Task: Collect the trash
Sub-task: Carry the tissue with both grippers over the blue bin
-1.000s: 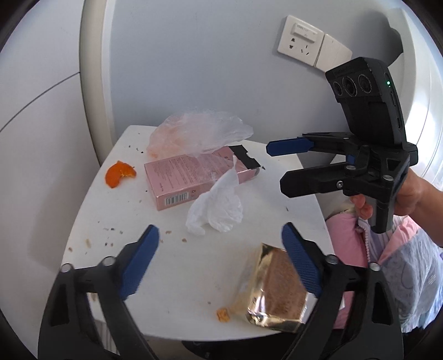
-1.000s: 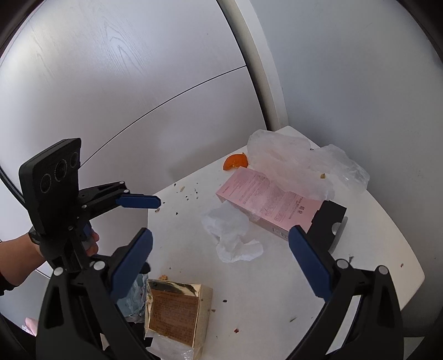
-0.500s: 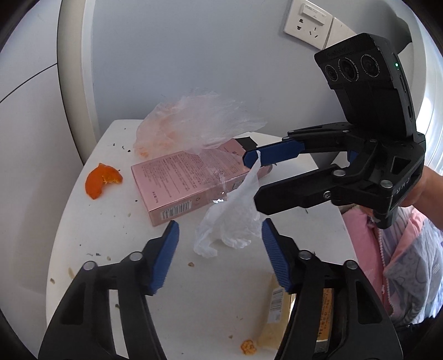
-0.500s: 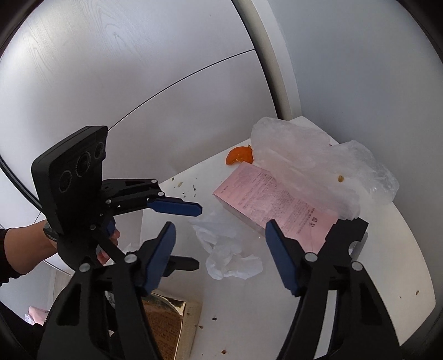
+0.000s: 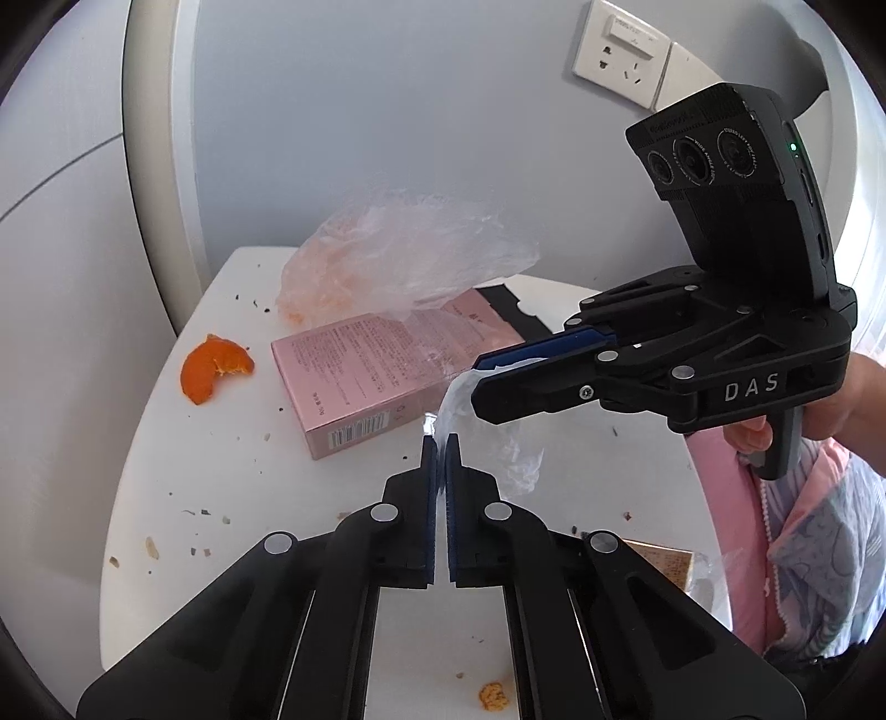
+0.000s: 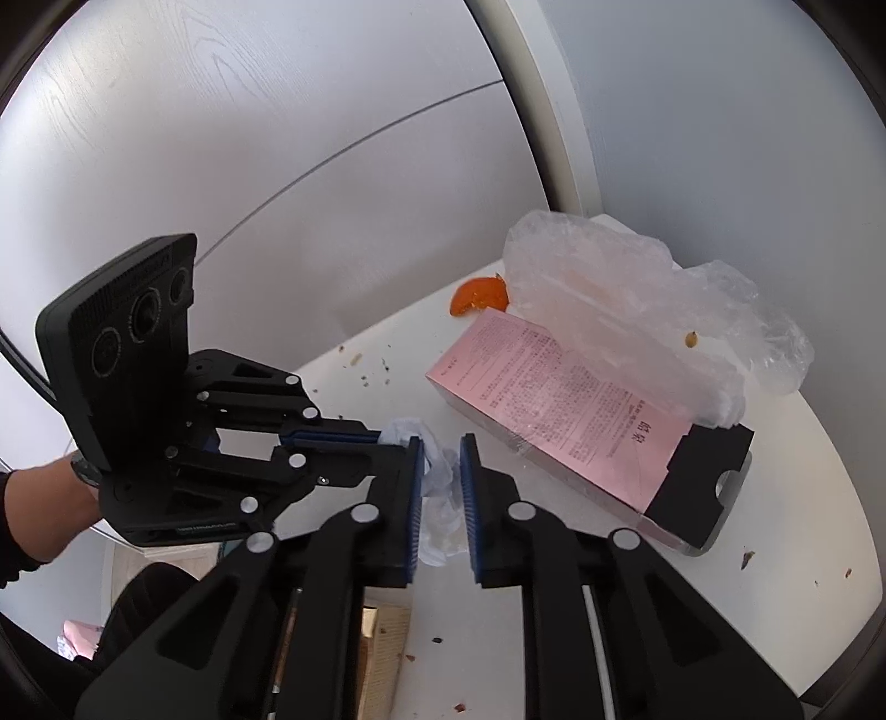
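Note:
A crumpled white tissue (image 5: pixel 512 454) lies on the white round table (image 5: pixel 183 476). My left gripper (image 5: pixel 441 443) is shut on one edge of it. My right gripper (image 6: pixel 441 451) is closed on the other part of the tissue (image 6: pixel 443 476); it shows from the side in the left wrist view (image 5: pixel 482 374). The left gripper shows in the right wrist view (image 6: pixel 382 443). A pink carton (image 5: pixel 382 371) lies behind the tissue, with a clear plastic bag (image 5: pixel 410 260) on it. An orange peel (image 5: pixel 213 368) lies to the left.
A gold foil packet (image 5: pixel 662 559) lies at the table's near right edge, and shows in the right wrist view (image 6: pixel 382 659). Crumbs and a small orange bit (image 5: pixel 493 695) are scattered on the table. A wall with a socket (image 5: pixel 623 52) stands behind.
Both grippers moved in over the tissue and closed on it from open. The tissue is now pinched between them, pulled up from the table.

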